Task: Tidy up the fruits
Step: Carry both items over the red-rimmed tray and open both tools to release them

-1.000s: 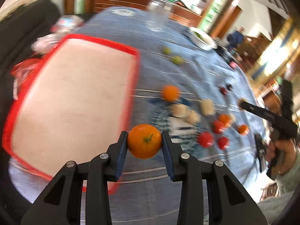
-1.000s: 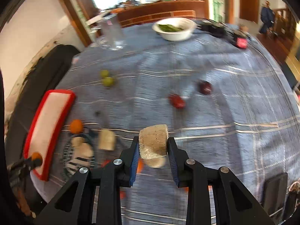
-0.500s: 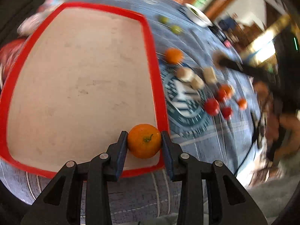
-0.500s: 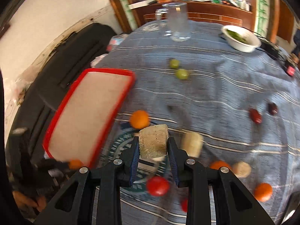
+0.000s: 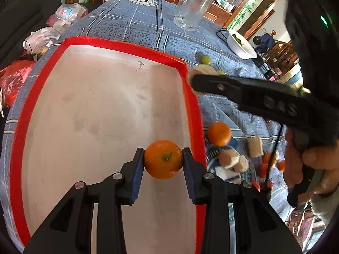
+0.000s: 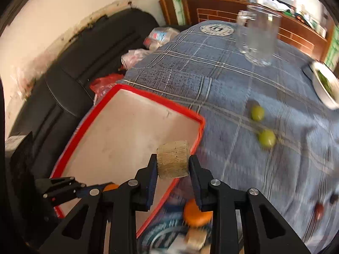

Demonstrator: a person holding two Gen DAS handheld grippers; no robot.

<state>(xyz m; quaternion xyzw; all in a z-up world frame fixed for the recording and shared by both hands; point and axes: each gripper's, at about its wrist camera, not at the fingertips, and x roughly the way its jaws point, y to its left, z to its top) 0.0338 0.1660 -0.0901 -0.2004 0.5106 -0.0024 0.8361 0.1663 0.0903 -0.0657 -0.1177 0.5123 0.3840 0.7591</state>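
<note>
My left gripper (image 5: pixel 163 162) is shut on an orange (image 5: pixel 163 159), held over the near right part of the red-rimmed tray (image 5: pixel 191 97). My right gripper (image 6: pixel 173 165) is shut on a tan cylindrical fruit chunk (image 6: pixel 173 159), held over the tray's (image 6: pixel 186 111) far right corner. The right gripper also shows in the left wrist view (image 5: pixel 196 79), reaching over the tray's rim. The left gripper with its orange shows at the lower left of the right wrist view (image 6: pixel 110 187). Another orange (image 5: pixel 219 133), tan chunks (image 5: pixel 255 149) and red fruits (image 5: pixel 263 167) lie on the blue cloth right of the tray.
Two green fruits (image 6: pixel 266 138) lie on the cloth beyond the tray. A glass jug (image 5: pixel 193 10) and a white bowl (image 5: pixel 241 44) stand at the far side. Plastic bags (image 5: pixel 42 40) and a black sofa (image 6: pixel 74 59) lie left of the table.
Both grippers have moved left toward the tray, each still holding its fruit. The left one now hangs further in over the tray, and the right one has reached its far right corner.
</note>
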